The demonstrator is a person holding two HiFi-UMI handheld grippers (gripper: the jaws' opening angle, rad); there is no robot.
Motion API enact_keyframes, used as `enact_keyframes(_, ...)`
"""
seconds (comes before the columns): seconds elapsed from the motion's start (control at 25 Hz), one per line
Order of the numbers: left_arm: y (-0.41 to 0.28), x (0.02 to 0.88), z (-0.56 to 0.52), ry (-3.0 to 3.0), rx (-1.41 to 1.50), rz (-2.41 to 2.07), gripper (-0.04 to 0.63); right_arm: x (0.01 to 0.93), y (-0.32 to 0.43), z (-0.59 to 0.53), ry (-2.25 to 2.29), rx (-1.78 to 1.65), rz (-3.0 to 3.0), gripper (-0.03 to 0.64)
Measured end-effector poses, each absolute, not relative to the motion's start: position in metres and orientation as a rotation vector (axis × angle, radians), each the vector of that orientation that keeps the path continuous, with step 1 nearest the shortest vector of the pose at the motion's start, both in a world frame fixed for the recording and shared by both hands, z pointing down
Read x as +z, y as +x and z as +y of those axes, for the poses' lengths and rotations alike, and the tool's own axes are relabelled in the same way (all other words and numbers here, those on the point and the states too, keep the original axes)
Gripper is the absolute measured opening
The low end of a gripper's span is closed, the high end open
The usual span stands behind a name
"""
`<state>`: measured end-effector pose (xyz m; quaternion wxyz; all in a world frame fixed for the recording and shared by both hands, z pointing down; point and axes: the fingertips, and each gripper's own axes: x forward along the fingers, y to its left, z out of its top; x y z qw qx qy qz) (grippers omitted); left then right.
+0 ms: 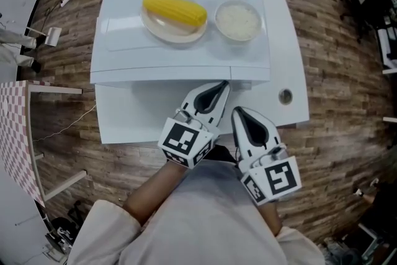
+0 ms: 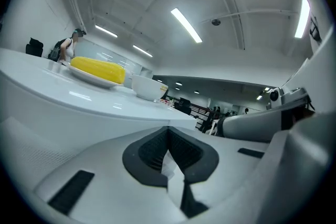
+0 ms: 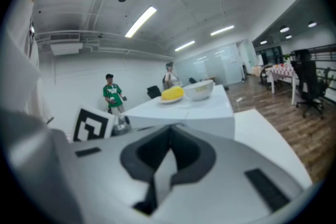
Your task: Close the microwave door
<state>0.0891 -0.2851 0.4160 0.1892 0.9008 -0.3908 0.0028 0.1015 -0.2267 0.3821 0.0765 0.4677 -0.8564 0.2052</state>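
Note:
In the head view I look down on the white microwave (image 1: 186, 59), which stands on a white table (image 1: 142, 118). From above its front edge looks flush, and the door face itself is hidden. My left gripper (image 1: 222, 87) is shut, with its tip at the front edge near the top seam. Just behind and to the right, my right gripper (image 1: 237, 112) is shut with nothing in it. The left gripper view shows shut jaws (image 2: 168, 131) below the microwave's top (image 2: 63, 107). The right gripper view shows shut jaws (image 3: 170, 131) before the microwave (image 3: 210, 113).
On the microwave stand a plate (image 1: 162, 32) with a corn cob (image 1: 175, 9) and a bowl of rice (image 1: 237, 20). The table has a round hole (image 1: 285, 96) at the right. A checkered table (image 1: 15, 133) stands at the left. A person in green (image 3: 112, 96) stands far off.

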Motion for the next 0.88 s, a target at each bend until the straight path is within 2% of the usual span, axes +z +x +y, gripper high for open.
enact_keyframes(0.88,0.085,0.409,-0.252,2.526,-0.019,-1.097,0.018,0.370,0.096,-0.200,1.410,0.549,-2.596,0.023)
